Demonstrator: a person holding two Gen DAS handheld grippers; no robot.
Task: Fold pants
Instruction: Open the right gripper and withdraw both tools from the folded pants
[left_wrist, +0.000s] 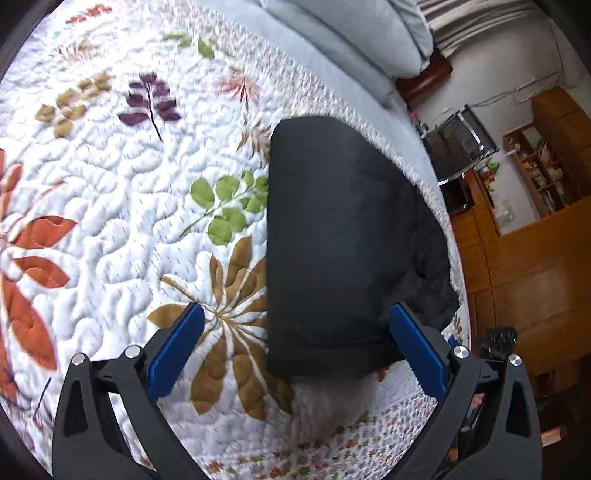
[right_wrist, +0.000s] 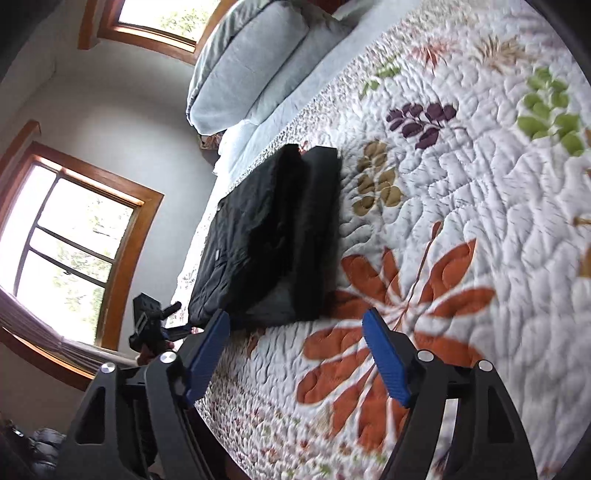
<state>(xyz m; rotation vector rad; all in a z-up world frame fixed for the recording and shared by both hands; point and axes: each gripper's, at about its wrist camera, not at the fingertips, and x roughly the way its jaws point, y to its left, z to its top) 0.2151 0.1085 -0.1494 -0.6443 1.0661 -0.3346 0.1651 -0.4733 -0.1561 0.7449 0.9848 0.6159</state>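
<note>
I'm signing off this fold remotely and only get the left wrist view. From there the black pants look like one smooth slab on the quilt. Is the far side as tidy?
Observer: Not quite. In the right wrist view the folded black pants show a rumpled, wrinkled layer along the side nearest the bed edge.
Operator: Is the right gripper holding any of it?
Observer: No. The right gripper is open, its blue pads over the floral quilted bedspread, with no cloth between them.
Operator: What's behind the pants on that side?
Observer: Two wood-framed windows in the wall, which your view lacks.
</note>
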